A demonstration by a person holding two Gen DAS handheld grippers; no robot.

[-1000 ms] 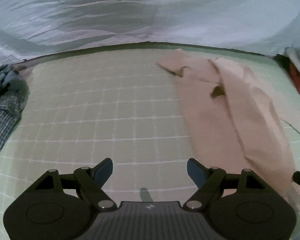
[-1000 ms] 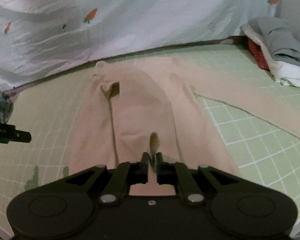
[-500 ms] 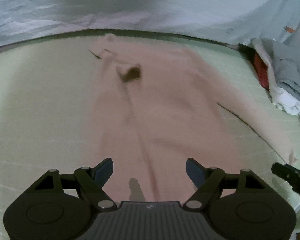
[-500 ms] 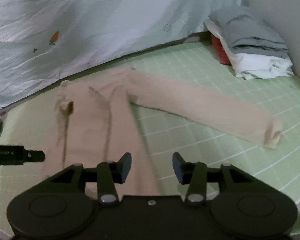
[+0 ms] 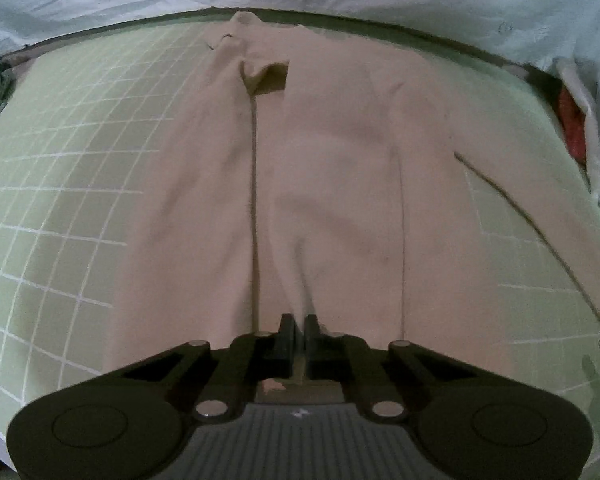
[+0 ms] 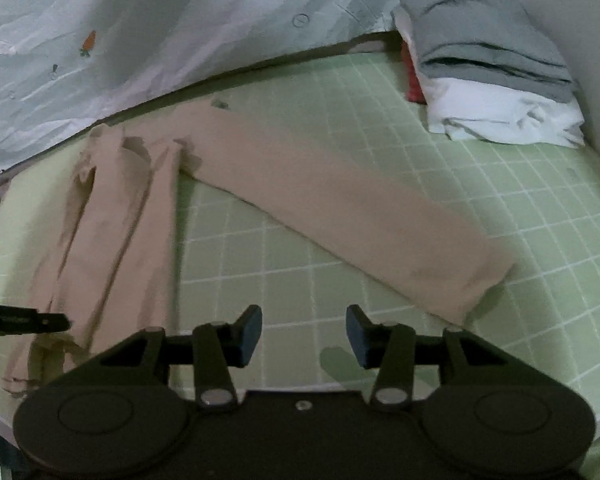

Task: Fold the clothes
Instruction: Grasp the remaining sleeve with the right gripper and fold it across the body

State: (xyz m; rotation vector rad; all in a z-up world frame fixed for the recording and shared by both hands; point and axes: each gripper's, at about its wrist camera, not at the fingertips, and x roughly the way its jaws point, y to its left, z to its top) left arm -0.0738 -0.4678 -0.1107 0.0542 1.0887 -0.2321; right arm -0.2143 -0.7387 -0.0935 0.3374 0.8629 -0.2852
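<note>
A soft, matte beige garment (image 5: 332,184) lies spread on a pale green cutting mat (image 5: 60,168) ruled with thin white grid lines, its body running lengthwise from the near edge toward twelve o'clock. The knit looks smooth and slightly stretchy, with two long straight creases down it and a small flap turned back near the far end, leaving a darker square notch at about eleven o'clock in the left wrist view. The left gripper (image 5: 299,334) sits at the near hem, its black fingers pressed together on a pinch of the beige fabric, which puckers into shallow ridges just ahead of them. From the right wrist camera, the body of the garment (image 6: 112,220) lies at about ten o'clock, and one long, tube-shaped sleeve (image 6: 340,216) angles away from it toward three o'clock, ending in a rounded cuff flat on the mat. The right gripper (image 6: 304,334) hovers over bare mat at the near edge with its blue-padded fingers spread wide, touching no cloth. At about one o'clock a neat stack of folded clothes (image 6: 496,68), grey layers over white with a sliver of red behind, rests in the far corner. A crinkled pale sheet (image 6: 160,32) printed with small orange carrots hangs behind the mat.
</note>
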